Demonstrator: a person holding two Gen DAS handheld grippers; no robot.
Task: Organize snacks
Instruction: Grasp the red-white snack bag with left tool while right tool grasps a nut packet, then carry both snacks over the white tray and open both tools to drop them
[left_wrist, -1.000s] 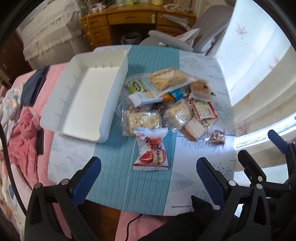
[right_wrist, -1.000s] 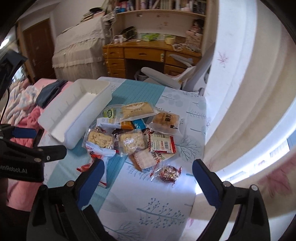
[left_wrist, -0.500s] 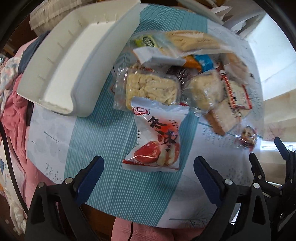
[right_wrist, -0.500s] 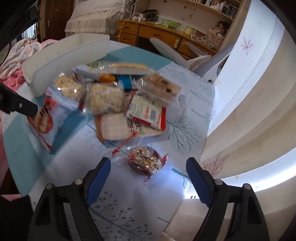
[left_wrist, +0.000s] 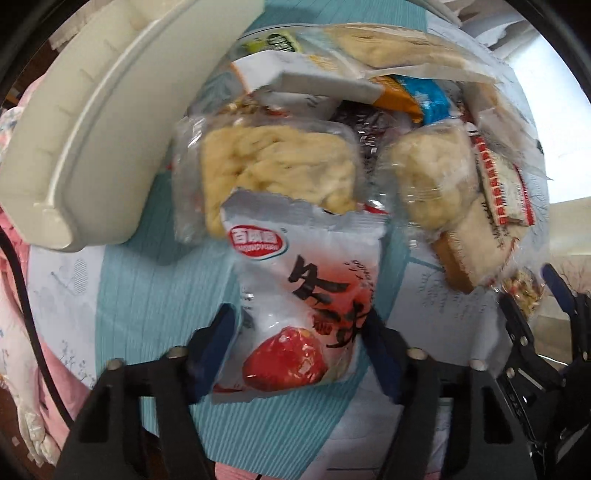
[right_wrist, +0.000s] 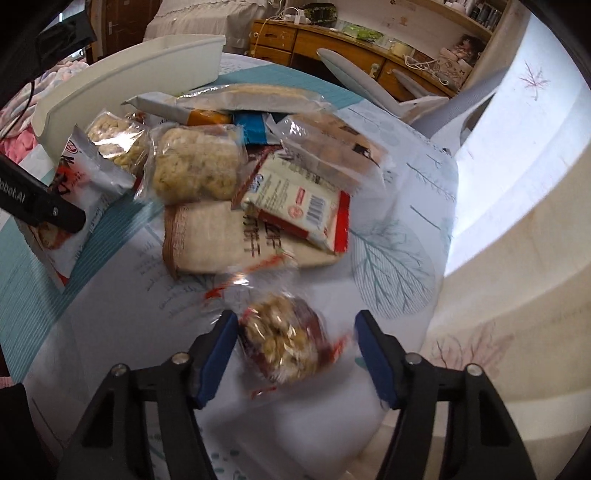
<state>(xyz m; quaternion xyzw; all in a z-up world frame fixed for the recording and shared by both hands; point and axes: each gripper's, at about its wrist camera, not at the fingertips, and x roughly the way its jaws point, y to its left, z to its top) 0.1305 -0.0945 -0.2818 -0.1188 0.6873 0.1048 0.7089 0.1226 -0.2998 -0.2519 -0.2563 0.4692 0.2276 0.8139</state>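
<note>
A white packet with red fruit print lies on the teal striped cloth, its lower half between the blue pads of my left gripper. That gripper points straight down and its jaws are closing; the pads stand right at the packet's side edges. A small clear-wrapped nut sweet with a red wrapper lies between the pads of my right gripper, whose jaws are closing too. Its left pad is at the wrapper; a gap remains on the right. The same packet shows at the left of the right wrist view.
A pile of snacks fills the table's middle: puffed rice cakes, a biscuit pack and several flat packets. A white tray stands beside them at the far left. Pink bedding lies off the table's left edge, a chair and desk behind.
Both grippers have come down close over the table. The left now straddles the white and red packet, the right straddles the nut sweet, and both sets of jaws have narrowed.
</note>
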